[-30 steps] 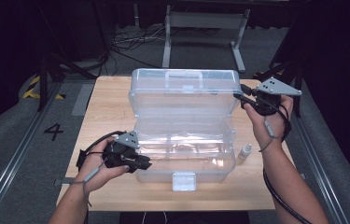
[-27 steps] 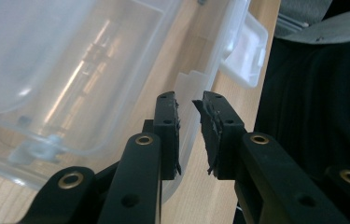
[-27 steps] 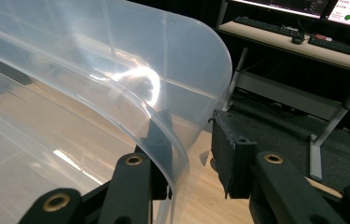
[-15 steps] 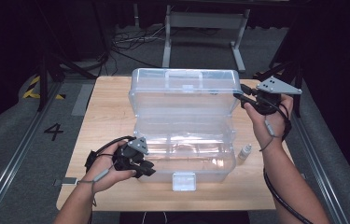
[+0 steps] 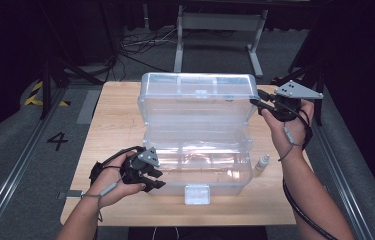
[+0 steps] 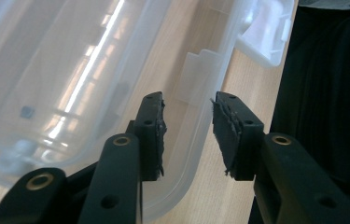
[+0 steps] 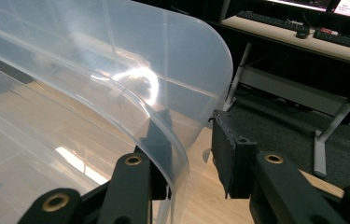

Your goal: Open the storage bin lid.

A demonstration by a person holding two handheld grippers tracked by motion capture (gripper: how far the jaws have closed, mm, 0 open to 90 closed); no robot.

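A clear plastic box (image 5: 200, 162) stands on the wooden table with its lid (image 5: 197, 97) raised upright behind it. My left gripper (image 5: 156, 180) is at the box's front left corner. In the left gripper view its jaws (image 6: 186, 135) straddle the box's rim (image 6: 196, 140); they have just been opening, and neither pad presses on the wall. My right gripper (image 5: 255, 102) is at the lid's right edge. In the right gripper view the lid's curved edge (image 7: 177, 140) runs between the jaws (image 7: 190, 140), with a gap to the right pad (image 7: 224, 149).
A white latch tab (image 5: 197, 194) hangs at the box's front middle and also appears as the latch (image 6: 266, 32) past the left jaws. A small clear bottle (image 5: 261, 164) lies on the table (image 5: 115, 120) right of the box. A metal stand (image 5: 215, 22) sits behind the table.
My left gripper has shifted slightly toward the box's front corner, and its jaws stand wider apart. The right gripper and the lid have stayed where they were.
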